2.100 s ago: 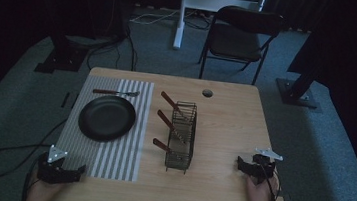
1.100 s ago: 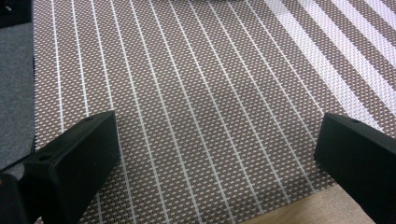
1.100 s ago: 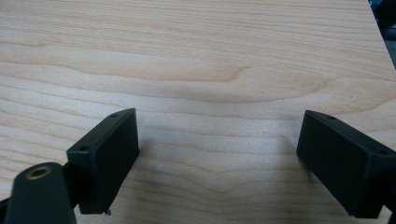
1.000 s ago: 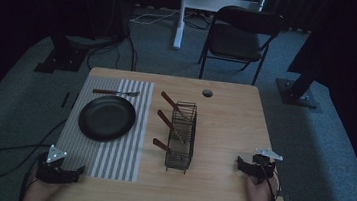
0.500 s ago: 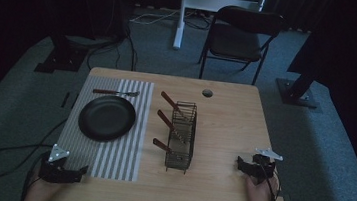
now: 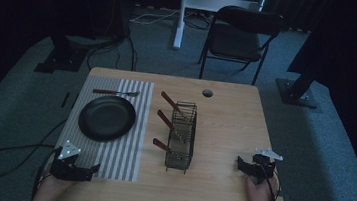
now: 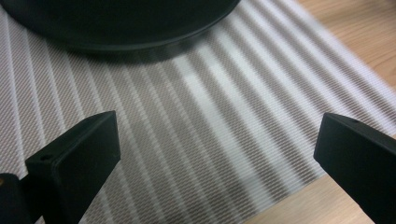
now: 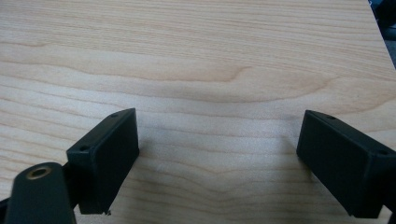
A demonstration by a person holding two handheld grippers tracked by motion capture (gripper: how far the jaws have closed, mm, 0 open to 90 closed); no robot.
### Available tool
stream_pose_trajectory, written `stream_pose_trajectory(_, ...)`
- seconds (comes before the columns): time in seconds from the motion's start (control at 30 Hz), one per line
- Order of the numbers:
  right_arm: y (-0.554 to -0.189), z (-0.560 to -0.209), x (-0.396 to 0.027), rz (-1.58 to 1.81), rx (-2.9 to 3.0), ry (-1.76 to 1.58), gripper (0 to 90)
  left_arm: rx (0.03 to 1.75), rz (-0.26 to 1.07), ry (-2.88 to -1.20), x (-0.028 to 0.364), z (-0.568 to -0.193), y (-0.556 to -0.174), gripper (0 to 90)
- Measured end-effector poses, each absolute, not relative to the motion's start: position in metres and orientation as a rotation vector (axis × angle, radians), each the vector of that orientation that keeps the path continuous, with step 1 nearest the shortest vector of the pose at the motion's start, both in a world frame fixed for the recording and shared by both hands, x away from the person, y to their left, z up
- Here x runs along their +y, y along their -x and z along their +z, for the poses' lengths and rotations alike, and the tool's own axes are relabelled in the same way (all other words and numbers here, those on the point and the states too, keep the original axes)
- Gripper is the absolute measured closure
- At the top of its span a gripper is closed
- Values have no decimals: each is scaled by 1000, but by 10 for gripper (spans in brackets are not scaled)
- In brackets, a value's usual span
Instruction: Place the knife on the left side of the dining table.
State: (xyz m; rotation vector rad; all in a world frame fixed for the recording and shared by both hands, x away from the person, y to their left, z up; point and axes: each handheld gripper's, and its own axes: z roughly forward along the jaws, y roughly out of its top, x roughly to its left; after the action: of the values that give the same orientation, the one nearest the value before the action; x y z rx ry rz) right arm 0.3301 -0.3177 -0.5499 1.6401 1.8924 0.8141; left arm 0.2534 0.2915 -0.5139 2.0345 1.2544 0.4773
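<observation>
1. Counter [image 6: 225, 115]: pale wood with a wavy brown grain.
2. Placemat [image 6: 126, 150]: woven, grey and white lengthwise stripes.
3. Plate [image 6: 107, 118]: plain black, slight sheen.
4. Rack [image 6: 182, 136]: dark wire mesh.
5. Cutlery in rack [image 6: 168, 99]: reddish-brown handles.
6. Fork [image 6: 115, 92]: brown handle, grey metal head.
7. Left tongs [image 7: 219, 154]: matt black jaws, pale grey plate on top.
8. Right tongs [image 8: 217, 154]: matt black jaws, one brass-coloured ring at the base.
9. Chair [image 6: 241, 31]: black.
10. Floor [image 6: 27, 89]: grey-blue carpet.
</observation>
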Motion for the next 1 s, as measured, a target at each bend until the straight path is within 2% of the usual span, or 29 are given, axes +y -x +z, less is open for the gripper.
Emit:
stream_pose_trajectory(0.53, -330, -550, -318, 814, 1893, -1640, 119, 1134, 447, -2043, 255, -492, -253, 11)
stream_pose_trajectory(1.0, -330, -550, -318, 815, 1892, -1640, 119, 992, 433, -2026, 219, -455, -241, 11)
